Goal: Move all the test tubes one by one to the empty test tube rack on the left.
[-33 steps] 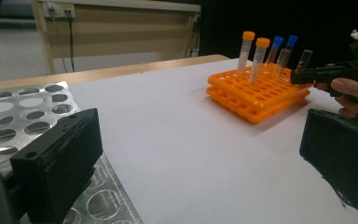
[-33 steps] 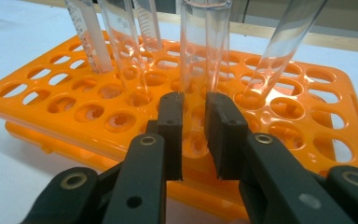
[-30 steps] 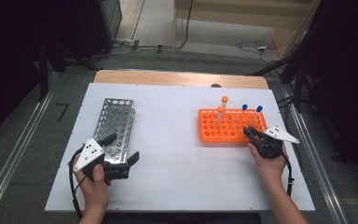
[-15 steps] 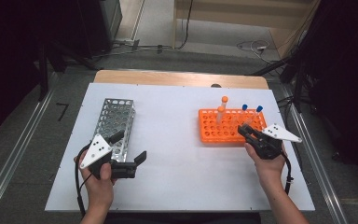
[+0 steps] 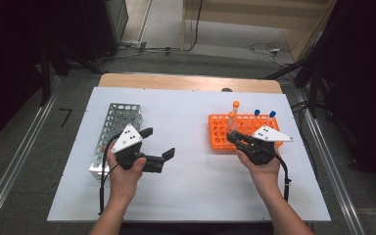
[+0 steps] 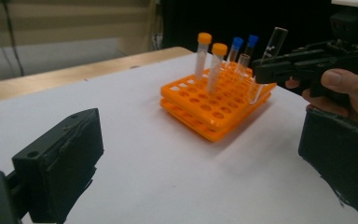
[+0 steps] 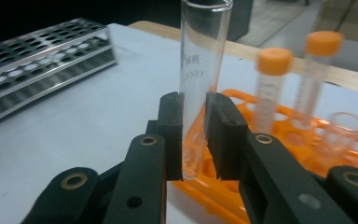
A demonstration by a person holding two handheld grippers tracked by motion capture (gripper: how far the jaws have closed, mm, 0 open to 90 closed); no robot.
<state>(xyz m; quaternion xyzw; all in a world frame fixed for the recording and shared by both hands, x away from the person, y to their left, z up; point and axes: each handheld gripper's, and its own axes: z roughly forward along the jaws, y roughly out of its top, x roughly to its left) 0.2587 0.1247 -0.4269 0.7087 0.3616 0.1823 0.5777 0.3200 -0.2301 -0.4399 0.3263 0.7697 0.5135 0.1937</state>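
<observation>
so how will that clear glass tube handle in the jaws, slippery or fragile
Likely slippery: the glass tube is smooth and round, held near its bottom by the right gripper with flat pads. Probably fragile too, as its wall looks thin and clear, so a hard squeeze is risky. It seems empty, so light, but set down flat it would probably roll.

**Two racks, one tube up in the air**

So the tabletop (image 5: 196, 191) has a metal rack (image 5: 115, 134) on the left side and a plastic rack (image 5: 225, 133) on the right, well apart. Capped tubes (image 5: 235, 115) stand in the plastic rack's back rows. The right gripper (image 5: 236, 138) sits at that rack's front edge, with a bare tube (image 7: 200, 84) upright between its jaws. The left gripper (image 5: 159, 145) is just right of the metal rack, over bare tabletop between the racks.
</observation>
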